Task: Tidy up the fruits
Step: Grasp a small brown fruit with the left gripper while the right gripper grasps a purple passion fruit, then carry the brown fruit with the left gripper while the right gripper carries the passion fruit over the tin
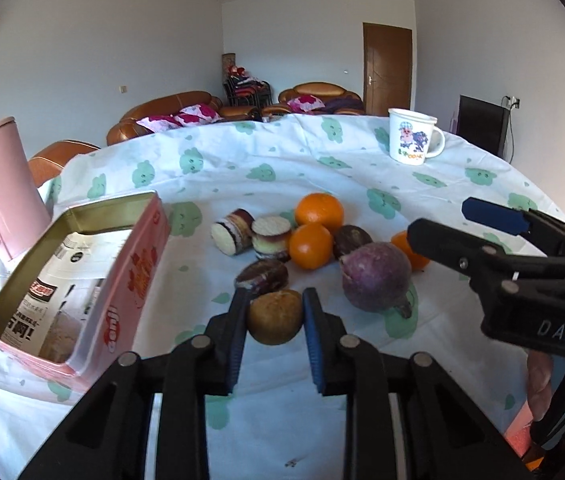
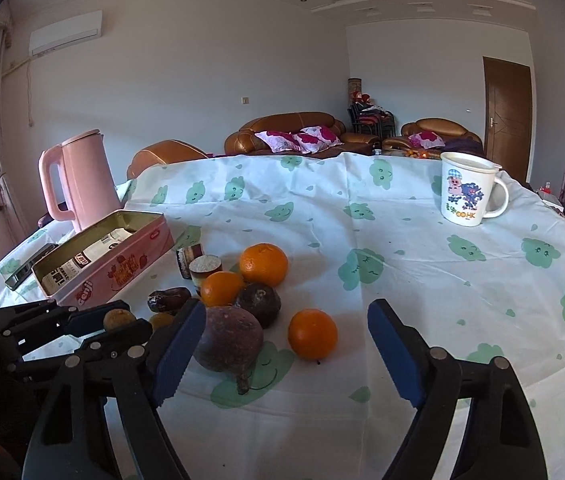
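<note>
Left gripper [image 1: 274,300]: your jaws sit on either side of the brown fruit [image 1: 275,317], pads touching its flanks; it looks gripped, low over the worktop [image 1: 462,168].
Right gripper [image 2: 286,312]: spread wide, holding nothing, hovering above the pile.
Fruit in hand: dead ahead between your left fingers, roundish, so no long axis to line up.
Tin [image 1: 82,280]: open, to the left of your left gripper and near it; its long axis runs away from you, slightly rightward, mouth facing up. My guess is the fruit goes there, a short leftward carry over the near wall.
Nearer arm: the left is much closer to the tin; the right is well apart from it.
Purple fruit [image 2: 228,338]: just beside your right gripper's left finger, stem pointing towards you and down.
Oranges [image 2: 263,264]: three, clustered beyond the purple fruit; the nearest one [image 2: 312,334] lies between your right jaws, further out.
Risk: lift clear of the date [image 1: 262,276] just behind the brown fruit.
</note>
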A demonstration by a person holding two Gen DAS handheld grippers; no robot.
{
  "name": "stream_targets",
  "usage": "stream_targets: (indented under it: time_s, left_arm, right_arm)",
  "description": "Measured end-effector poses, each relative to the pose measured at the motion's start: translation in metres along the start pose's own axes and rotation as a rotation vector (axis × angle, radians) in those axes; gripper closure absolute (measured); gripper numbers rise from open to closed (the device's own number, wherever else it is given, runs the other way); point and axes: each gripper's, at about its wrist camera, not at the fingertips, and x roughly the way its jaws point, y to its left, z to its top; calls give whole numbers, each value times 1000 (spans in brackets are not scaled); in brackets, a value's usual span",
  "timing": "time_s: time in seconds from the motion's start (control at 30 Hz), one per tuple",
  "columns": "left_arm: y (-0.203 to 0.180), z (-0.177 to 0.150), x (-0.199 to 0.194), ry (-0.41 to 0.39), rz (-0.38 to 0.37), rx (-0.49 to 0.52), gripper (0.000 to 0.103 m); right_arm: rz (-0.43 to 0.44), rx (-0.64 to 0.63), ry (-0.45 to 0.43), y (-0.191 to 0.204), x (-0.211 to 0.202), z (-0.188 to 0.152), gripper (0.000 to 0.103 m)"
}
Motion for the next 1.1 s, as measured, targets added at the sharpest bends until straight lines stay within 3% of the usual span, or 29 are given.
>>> stream_targets:
  time_s: [0.13,0.2,0.33,0.37,0.47,1.1]
  left_arm:
    - [21,3,1,-14,43,-41,75]
    - [27,3,4,-12,59,-53,75]
    - [35,1,7,-10,65,-71,75]
    - [36,1,8,-9,63,-74,75]
    - [37,0,9,-7,63,-76,75]
    - [32,-1,-2,-84,82,-60,75]
  right_arm:
    - [37,-48,64,15,18,3,23]
    - [61,-60,100,19,27,1,31]
    - [64,-96,159,27,43,-4,34]
    - [64,-101,172,27,46,-4,42]
    - [91,-85,216,24,53,-4,48]
    - [98,-112,25,26,20,-5,49]
